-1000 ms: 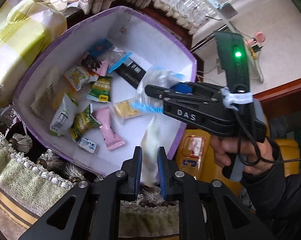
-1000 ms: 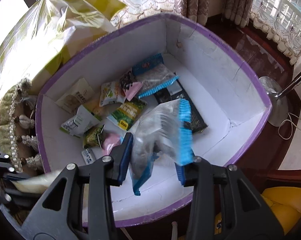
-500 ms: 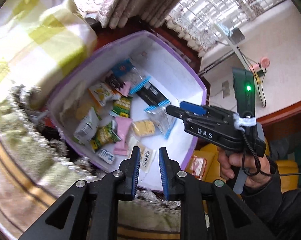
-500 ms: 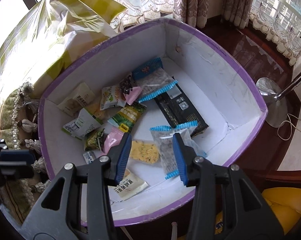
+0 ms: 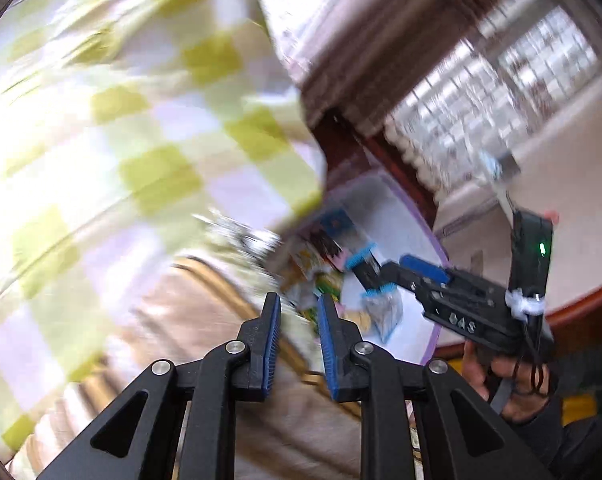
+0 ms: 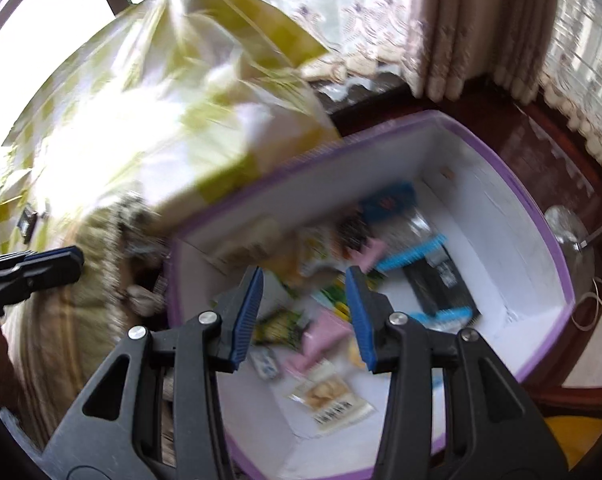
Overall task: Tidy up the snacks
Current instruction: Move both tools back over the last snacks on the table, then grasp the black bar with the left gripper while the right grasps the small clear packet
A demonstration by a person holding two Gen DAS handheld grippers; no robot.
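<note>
While both our tongs, left [image 5: 297, 334] and right [image 6: 305, 314], gape empty, the checked bag [image 5: 141, 120] lies up-left, nearer our left.

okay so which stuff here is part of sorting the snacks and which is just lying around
Job: box, snack packets in it like the pink one, checked bag, left gripper, right gripper.
Lying about: curtains, fan base, tasselled cloth.

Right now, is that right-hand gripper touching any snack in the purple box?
Apart. The right wrist view shows the right gripper open and empty, held above the snacks in the purple box; nothing sits between its blue pads.
</note>
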